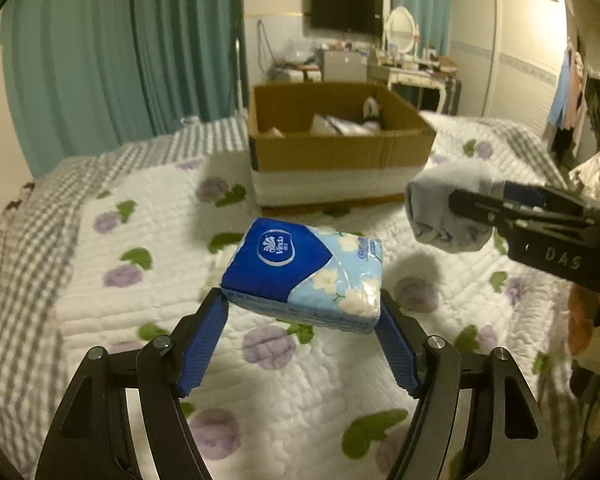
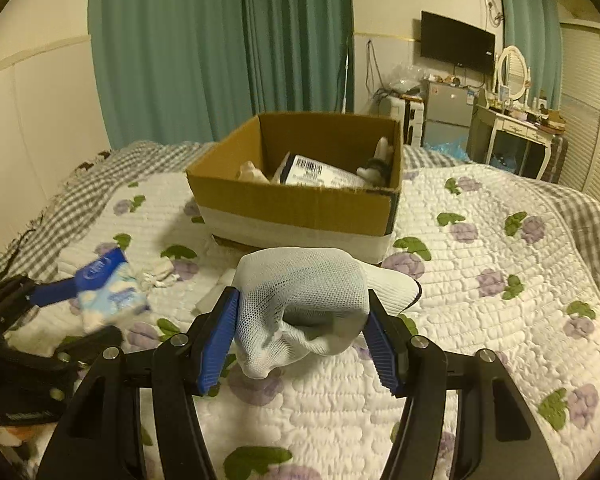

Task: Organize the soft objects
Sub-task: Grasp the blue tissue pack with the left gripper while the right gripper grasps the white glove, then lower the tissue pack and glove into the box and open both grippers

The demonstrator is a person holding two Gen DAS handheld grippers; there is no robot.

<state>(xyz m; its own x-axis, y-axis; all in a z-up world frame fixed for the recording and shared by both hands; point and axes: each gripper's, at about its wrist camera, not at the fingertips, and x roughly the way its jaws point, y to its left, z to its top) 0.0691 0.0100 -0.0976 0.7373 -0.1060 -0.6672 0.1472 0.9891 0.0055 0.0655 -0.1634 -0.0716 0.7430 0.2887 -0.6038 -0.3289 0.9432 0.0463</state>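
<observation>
While both sets of tongs were already loaded, the whole thing came down to the cardboard box (image 2: pixel 300 208) sitting dead ahead on the bed (image 2: pixel 480 320), open top facing up. The left tongs (image 1: pixel 302 304) were clamped on a blue tissue pack (image 1: pixel 304 272), its long side running across between the fingers, held up off the quilt. The right tongs (image 2: pixel 300 312) were squeezing a balled-up pale mesh sock (image 2: pixel 300 300), also lifted. From where I stood the right one looked a bit nearer the box, its front wall just past the sock, so I'd guess it drops first. Box already had some stuff in it: a package with a barcode (image 2: pixel 312 170) and what looked like a small plush (image 2: pixel 376 162). Nothing really blocked the way except that front wall, plus a crumpled white bit (image 2: pixel 160 274) lying on the quilt near the left tongs.
</observation>
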